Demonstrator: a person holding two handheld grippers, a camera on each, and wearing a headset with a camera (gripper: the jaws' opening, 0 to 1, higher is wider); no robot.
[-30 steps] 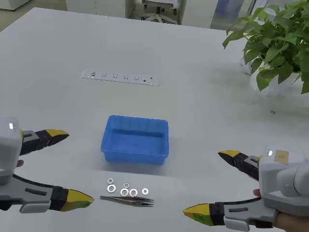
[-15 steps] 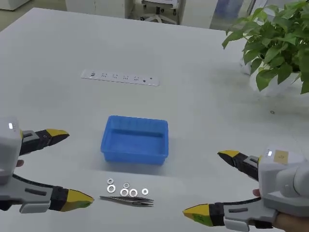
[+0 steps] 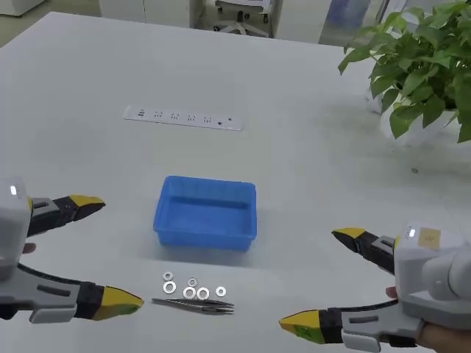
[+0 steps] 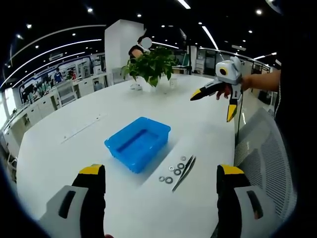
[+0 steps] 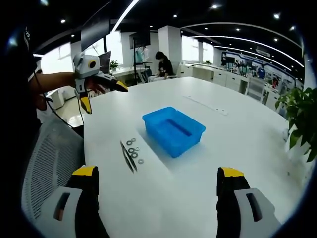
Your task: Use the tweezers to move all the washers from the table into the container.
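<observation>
The slim grey metal tweezers (image 3: 193, 304) are lying flat on the pale grey desk (image 3: 309, 147), at the near edge of the work. Their long axis is running across the head view from side to side, tilted only slightly, and they are sitting between the two grippers.

The left gripper (image 3: 110, 251) is hovering at the tweezers' left end, its lower yellow-tipped jaw just beside that end but apart from it. The right gripper (image 3: 320, 279) is hanging off the other end, with a wider stretch of bare desk between. By that showing the left one is looking the nearer. Either would be reaching in along the tweezers' length, so a turn of the hand is probably going to be needed to close across the narrow shaft. Which end carries the points is too small to tell.

Both grippers are standing with their jaws wide apart, holding nothing and touching nothing.

The small flat silver metal washers (image 3: 190, 293), six by my count, are lying in a loose cluster just beyond the tweezers, the nearest ones almost touching them. The shallow blue rectangular plastic container (image 3: 206, 239) is sitting empty a little farther on, directly behind the washers. No washer is lying in it yet, and the tweezers are waiting to be picked up first.
</observation>
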